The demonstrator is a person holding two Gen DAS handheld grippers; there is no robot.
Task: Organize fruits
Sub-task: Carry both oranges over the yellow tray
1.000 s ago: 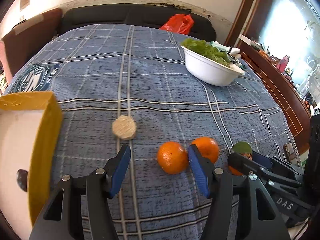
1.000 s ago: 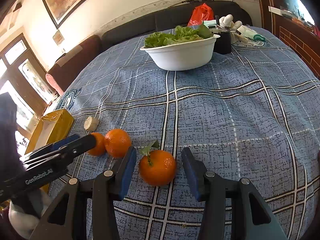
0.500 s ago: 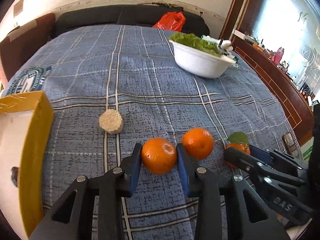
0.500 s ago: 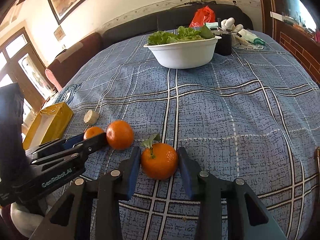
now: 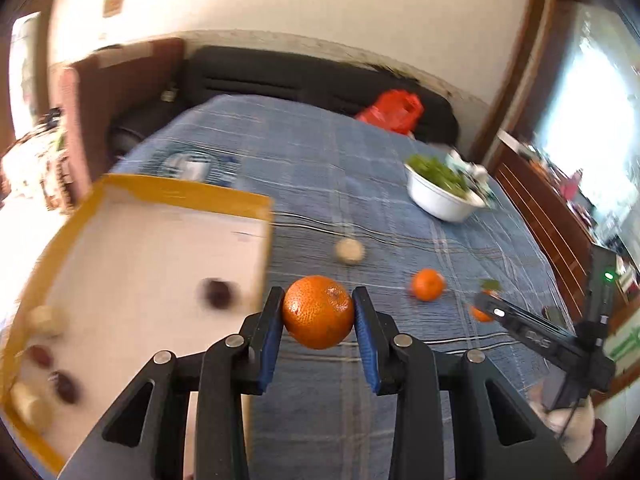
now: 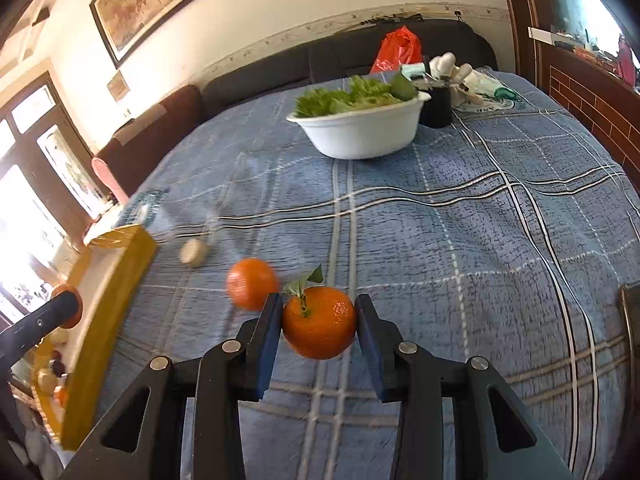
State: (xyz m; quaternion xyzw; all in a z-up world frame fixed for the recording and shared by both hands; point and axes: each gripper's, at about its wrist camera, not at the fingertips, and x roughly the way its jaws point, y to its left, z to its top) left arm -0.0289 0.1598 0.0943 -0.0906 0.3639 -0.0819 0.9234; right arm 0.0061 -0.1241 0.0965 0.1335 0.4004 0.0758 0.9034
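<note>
Both oranges have left the cloth since half a second ago. Left gripper (image 5: 318, 312) clamps the plain orange (image 5: 318, 311) beside the yellow box (image 5: 168, 194); right gripper (image 6: 319, 322) clamps the leafy orange (image 6: 319, 322) (third orange (image 6: 251, 283) lies loose).

Home living room: dark sofa (image 6: 400, 52), framed painting (image 6: 160, 4) on wall, cloth-covered table (image 6: 460, 220), salad bowl (image 6: 360, 136).

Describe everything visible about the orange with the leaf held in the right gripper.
The leafy orange is a round, glossy, deep-orange fruit with dimpled peel. A short green stem with a few small leaves stands up from its top, tilted slightly left. It sits clamped between the blue pads of the right gripper, one pad pressing each side. It appears lifted off the blue checked tablecloth, though the view does not settle that. A second, blurred orange lies behind it to the left, apart from it.
</note>
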